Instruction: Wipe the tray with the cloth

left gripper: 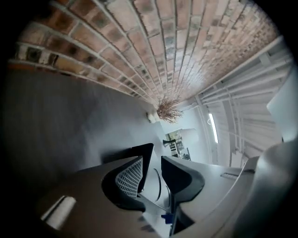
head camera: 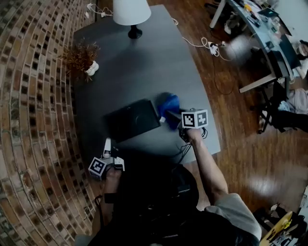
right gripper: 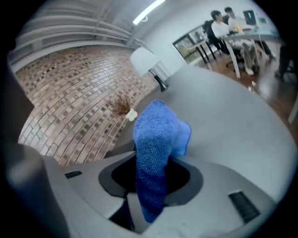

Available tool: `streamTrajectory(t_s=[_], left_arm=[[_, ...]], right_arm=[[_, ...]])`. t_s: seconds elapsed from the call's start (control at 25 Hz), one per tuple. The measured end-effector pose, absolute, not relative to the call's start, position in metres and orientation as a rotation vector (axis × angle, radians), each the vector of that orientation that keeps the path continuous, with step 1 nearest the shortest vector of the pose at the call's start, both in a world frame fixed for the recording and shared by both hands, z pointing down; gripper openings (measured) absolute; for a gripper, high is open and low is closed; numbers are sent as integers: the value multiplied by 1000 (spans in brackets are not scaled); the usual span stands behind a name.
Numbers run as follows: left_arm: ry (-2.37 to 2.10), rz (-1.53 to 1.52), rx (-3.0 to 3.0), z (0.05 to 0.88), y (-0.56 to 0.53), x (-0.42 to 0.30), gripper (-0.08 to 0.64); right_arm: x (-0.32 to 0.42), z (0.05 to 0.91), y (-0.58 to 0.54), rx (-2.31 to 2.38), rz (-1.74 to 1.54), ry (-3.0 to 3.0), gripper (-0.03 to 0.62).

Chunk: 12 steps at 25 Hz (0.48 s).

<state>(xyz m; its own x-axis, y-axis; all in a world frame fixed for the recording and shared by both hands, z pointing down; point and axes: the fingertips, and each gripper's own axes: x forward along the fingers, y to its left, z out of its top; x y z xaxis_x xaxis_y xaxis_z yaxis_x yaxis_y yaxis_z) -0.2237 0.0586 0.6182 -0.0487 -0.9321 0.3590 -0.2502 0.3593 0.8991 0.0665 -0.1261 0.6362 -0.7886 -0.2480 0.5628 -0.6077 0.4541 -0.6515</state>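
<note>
1. Right gripper (head camera: 172, 116): I saw its jaws pinched on the blue cloth (head camera: 169, 104). In the right gripper view a fold of it stood up past the jaws and a tail hung below them.
2. Cloth: it was bunched and held just beside the right edge of the tray (head camera: 132, 120). I could not tell whether it touched the tray.
3. Tray: dark and flat, it lay on the grey table (head camera: 144, 62) near the front edge, between the two grippers.
4. Left gripper (head camera: 108, 143): its jaws stood a little apart with nothing between them. It hung by the table's near left corner, clear of the tray.
5. Surroundings: a white-shaded lamp (head camera: 131, 12) and a dried plant (head camera: 79, 55) stood at the far end. A brick wall (head camera: 29, 96) ran along the left.
</note>
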Motion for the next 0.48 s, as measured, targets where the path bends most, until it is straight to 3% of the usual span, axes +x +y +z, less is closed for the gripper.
streamTrajectory(t_s=[0.12, 0.28, 0.48], left_arm=[[-1489, -900, 1010, 627, 55, -218, 132], [-1474, -1009, 945, 644, 48, -227, 132], [-1529, -917, 913, 653, 39, -237, 147]], right_arm=[[13, 614, -193, 705, 1079, -2432, 144], [-68, 643, -200, 446, 879, -2338, 144], [-71, 666, -177, 315, 929, -2219, 144]])
